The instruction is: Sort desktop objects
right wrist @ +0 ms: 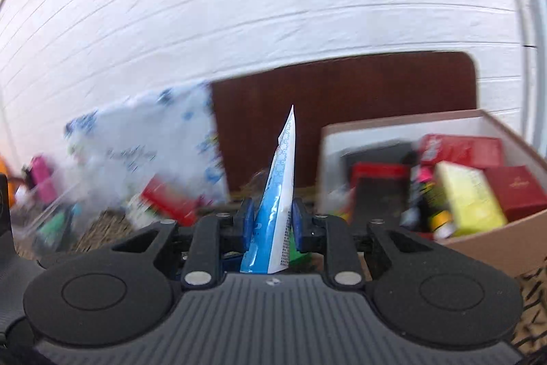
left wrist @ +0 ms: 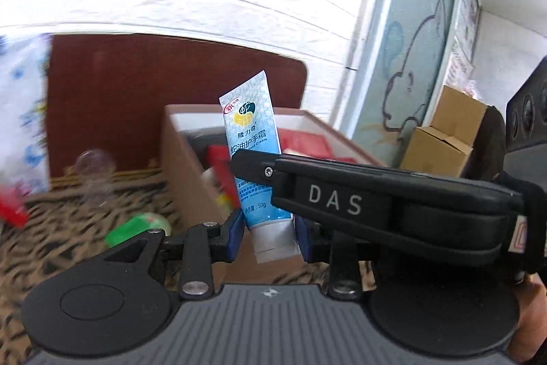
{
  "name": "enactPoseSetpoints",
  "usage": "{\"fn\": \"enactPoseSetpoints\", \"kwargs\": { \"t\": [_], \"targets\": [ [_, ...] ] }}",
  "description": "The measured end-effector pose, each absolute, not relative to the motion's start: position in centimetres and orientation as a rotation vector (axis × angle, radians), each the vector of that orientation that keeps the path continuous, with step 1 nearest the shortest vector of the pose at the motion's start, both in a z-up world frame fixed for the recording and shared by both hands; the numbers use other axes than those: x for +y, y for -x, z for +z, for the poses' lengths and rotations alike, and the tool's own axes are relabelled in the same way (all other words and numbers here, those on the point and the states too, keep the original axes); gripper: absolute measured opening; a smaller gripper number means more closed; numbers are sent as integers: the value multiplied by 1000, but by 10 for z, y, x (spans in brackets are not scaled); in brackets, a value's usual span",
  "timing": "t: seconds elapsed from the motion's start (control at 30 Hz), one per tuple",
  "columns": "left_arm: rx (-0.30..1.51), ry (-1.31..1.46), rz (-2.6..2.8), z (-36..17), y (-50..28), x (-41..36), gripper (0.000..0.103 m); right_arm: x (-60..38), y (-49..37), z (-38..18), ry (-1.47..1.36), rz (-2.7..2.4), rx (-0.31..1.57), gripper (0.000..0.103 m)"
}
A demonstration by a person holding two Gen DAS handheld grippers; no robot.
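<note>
While both grippers meet on it, we see the blue and white plastic hand-cream tube (left wrist: 251,139) standing nearly upright in the air, crimped end up and white cap end down, in front of the open pinkish-brown cardboard box (left wrist: 184,166). The left gripper (left wrist: 270,236) has its 2 blue pads (left wrist: 236,233) pressed against either side of the tube at the cap end. The right gripper (left wrist: 244,165) comes in from the right, seen side-on in the left wrist view, and its black fingers cross the tube at mid-height.

In the right wrist view we see the same tube (right wrist: 280,194) edge-on, tilted slightly. The right gripper (right wrist: 272,221) is clamped on it, with 1 blue pad (right wrist: 248,221) on each face.

The box (right wrist: 495,238) sits to the right, holding several red boxes (right wrist: 461,149) and a yellow-green box (right wrist: 468,197) among other blurred items. It rests on a tiger-striped cloth (left wrist: 68,228), where a green object (left wrist: 136,224) and a clear, blurred bottle (left wrist: 92,166) also lie. A white pack with blue print (right wrist: 147,153) stands at the left, against a dark red-brown board (left wrist: 171,70). 2 small brown cartons (left wrist: 444,132) are stacked well to the right of the box.
</note>
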State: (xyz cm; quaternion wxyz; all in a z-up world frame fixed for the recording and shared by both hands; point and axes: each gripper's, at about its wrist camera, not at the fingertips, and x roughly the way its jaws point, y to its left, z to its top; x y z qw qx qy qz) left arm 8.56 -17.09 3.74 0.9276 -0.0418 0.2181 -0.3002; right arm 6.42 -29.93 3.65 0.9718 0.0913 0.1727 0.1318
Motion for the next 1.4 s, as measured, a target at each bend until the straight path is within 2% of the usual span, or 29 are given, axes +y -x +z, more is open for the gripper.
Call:
{"fn": "enactPoseSetpoints", "kwargs": {
  "t": [0.2, 0.23, 0.27, 0.3, 0.33, 0.37, 0.4, 0.43, 0.47, 0.6, 0.67, 0.77, 0.87, 0.9, 1.4],
  "targets": [
    [436, 83, -625, 33, -128, -204, 33, -339, -111, 37, -255, 206, 344, 22],
    [432, 80, -620, 31, -130, -204, 37, -342, -118, 35, -259, 191, 346, 22],
    [428, 80, -609, 29, -132, -204, 55, -344, -126, 31, -250, 175, 353, 23],
    [430, 89, -588, 27, -132, -200, 65, -344, -130, 26, -225, 154, 361, 24],
    [427, 94, -560, 26, -130, -195, 83, -345, -131, 21, -200, 126, 366, 27],
    [410, 94, -545, 26, -126, -191, 95, -348, -130, 17, -189, 93, 360, 46],
    [389, 97, -541, 24, -122, -186, 98, -353, -123, 15, -200, 75, 327, 58],
    [376, 105, -535, 23, -118, -181, 101, -357, -116, 12, -216, 81, 293, 61],
    [373, 122, -526, 22, -115, -176, 101, -361, -109, 12, -232, 92, 276, 64],
    [402, 175, -499, 20, -108, -163, 101, -369, -82, 7, -292, 50, 233, 84],
    [407, 185, -483, 20, -105, -159, 102, -371, -70, 5, -319, 38, 225, 87],
    [423, 204, -463, 20, -100, -156, 103, -371, -55, 4, -346, 20, 216, 96],
    [426, 192, -439, 20, -91, -154, 103, -368, -43, 4, -342, 8, 217, 98],
    [419, 184, -421, 20, -88, -153, 103, -367, -39, 4, -335, 0, 220, 102],
    [477, 121, -304, 28, -38, -161, 103, -350, 33, 17, -5, -176, 277, 101]
  ]
}}
